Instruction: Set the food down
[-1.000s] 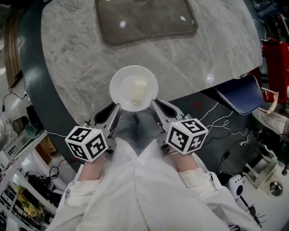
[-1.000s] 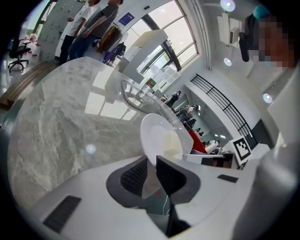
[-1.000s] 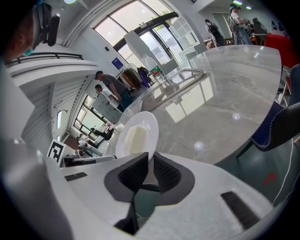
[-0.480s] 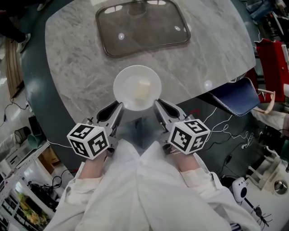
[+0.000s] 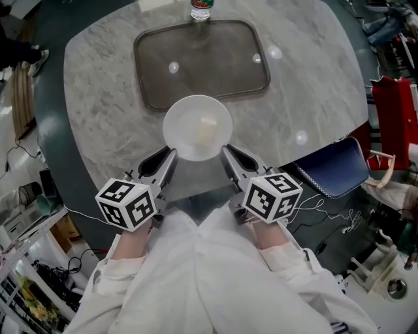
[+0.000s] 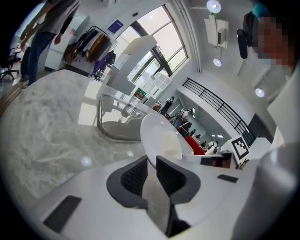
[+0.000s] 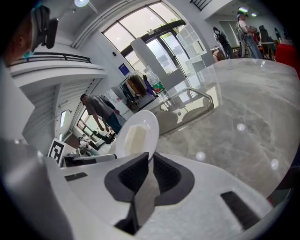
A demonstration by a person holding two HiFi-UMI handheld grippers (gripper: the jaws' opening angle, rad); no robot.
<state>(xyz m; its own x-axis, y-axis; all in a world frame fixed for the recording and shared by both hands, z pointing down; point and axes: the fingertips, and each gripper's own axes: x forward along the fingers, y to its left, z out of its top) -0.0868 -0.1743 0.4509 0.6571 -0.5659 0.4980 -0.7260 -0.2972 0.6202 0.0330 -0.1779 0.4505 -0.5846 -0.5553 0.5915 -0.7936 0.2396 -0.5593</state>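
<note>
While hand-held grippers (image 5: 171, 154) (image 5: 224, 151) clamp its rim, plate (image 5: 171, 121) carries food (image 5: 208, 130) (pale).

Plate (image 5: 197, 127) with the pale food (image 5: 208, 124) carried forward, held at either side by left gripper (image 5: 170, 155) and right gripper (image 5: 226, 152). Earlier its near rim hung past the bench (image 5: 104, 98) edge; now it is wholly over the marble. Gap to the tray (image 5: 202, 55) gone: the far rim overlaps the tray's near rim in the head view. Bottle (image 5: 200, 9) newly in sight beyond the tray.
</note>
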